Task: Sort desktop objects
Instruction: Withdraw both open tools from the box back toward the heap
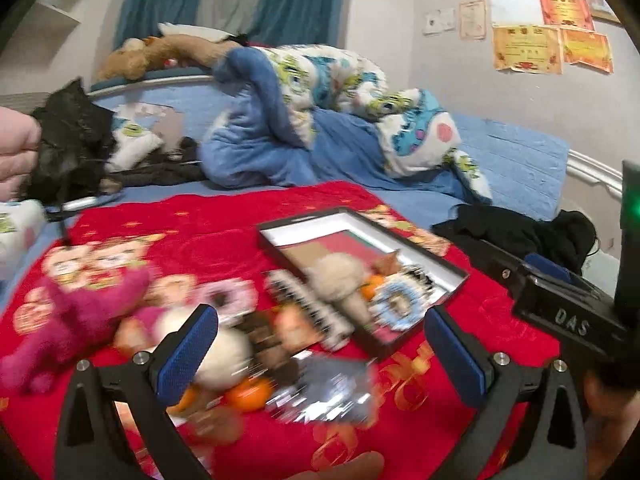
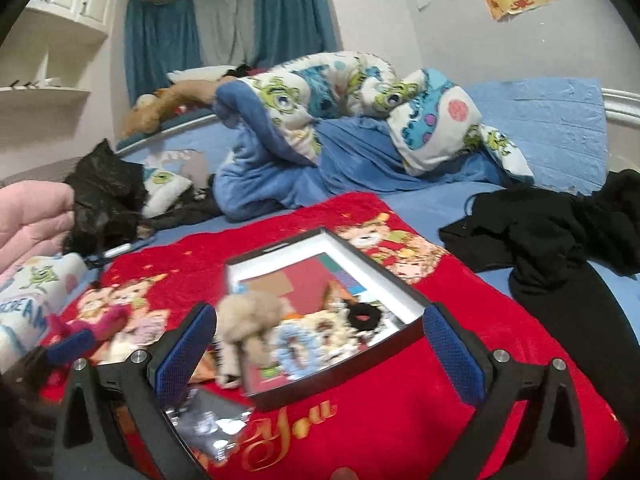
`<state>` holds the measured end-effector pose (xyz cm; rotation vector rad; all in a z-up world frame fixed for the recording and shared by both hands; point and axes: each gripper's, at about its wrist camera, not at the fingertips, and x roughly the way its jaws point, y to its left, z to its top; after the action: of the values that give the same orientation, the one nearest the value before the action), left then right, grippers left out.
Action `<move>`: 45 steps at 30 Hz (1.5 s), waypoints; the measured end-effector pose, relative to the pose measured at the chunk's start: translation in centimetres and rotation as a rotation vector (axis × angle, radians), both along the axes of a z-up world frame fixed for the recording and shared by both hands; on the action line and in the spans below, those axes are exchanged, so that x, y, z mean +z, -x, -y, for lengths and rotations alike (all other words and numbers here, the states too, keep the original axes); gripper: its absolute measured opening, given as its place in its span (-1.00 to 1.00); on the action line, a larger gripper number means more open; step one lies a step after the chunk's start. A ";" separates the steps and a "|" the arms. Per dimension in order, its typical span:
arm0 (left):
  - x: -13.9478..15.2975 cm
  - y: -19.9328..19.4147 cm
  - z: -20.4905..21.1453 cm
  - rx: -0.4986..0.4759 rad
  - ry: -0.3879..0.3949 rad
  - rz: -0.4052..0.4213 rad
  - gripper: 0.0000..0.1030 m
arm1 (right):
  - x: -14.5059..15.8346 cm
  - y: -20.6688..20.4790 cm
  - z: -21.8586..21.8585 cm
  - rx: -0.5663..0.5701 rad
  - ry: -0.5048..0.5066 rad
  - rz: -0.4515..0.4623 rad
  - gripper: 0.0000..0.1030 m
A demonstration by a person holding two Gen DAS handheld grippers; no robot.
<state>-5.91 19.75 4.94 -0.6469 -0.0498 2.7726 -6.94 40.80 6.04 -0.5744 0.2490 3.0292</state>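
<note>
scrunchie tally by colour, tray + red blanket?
light blue scrunchie, in the tray: 1
black scrunchie, in the tray: 1
pink scrunchie, on the red blanket (blurred, likely a scrunchie): 1
Total: 3. Blur may hide more.

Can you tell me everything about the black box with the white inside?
The black box is a shallow, open rectangular tray with thin black walls and a white inner rim. It lies flat on the red blanket, one corner pointing towards the cameras. Its floor shows red, tan and patterned patches. Inside lie a light blue scrunchie, a black scrunchie and part of a beige fluffy thing hanging over its edge. No gripper touches it.
</note>
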 end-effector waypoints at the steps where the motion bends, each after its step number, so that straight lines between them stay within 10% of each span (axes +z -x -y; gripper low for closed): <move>1: 0.0 -1.2 1.5 0.038 0.018 0.009 1.00 | 0.0 -0.3 0.5 0.011 0.003 -0.001 1.00; 11: -1.2 -6.1 14.5 0.239 0.046 0.071 1.00 | 0.5 -3.0 7.8 0.079 -0.020 -0.008 1.00; 15: -1.2 -8.0 18.4 0.289 -0.057 -0.012 1.00 | -1.9 -4.0 8.5 0.043 0.139 -0.051 1.00; 18: -1.1 -8.7 19.2 0.310 -0.047 -0.044 1.00 | -3.2 -3.1 9.2 0.067 0.233 -0.038 1.00; 34: -1.1 -7.4 19.0 0.348 0.018 -0.071 1.00 | -3.6 -3.4 16.7 0.224 -0.071 -0.001 1.00; 45: -3.4 -6.5 16.8 0.354 0.118 -0.076 1.00 | -5.0 -4.3 17.2 0.246 -0.041 0.031 1.00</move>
<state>0.58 2.93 1.56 -0.6109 0.0185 3.1593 -2.65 23.57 1.01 -0.6968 0.1219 3.2476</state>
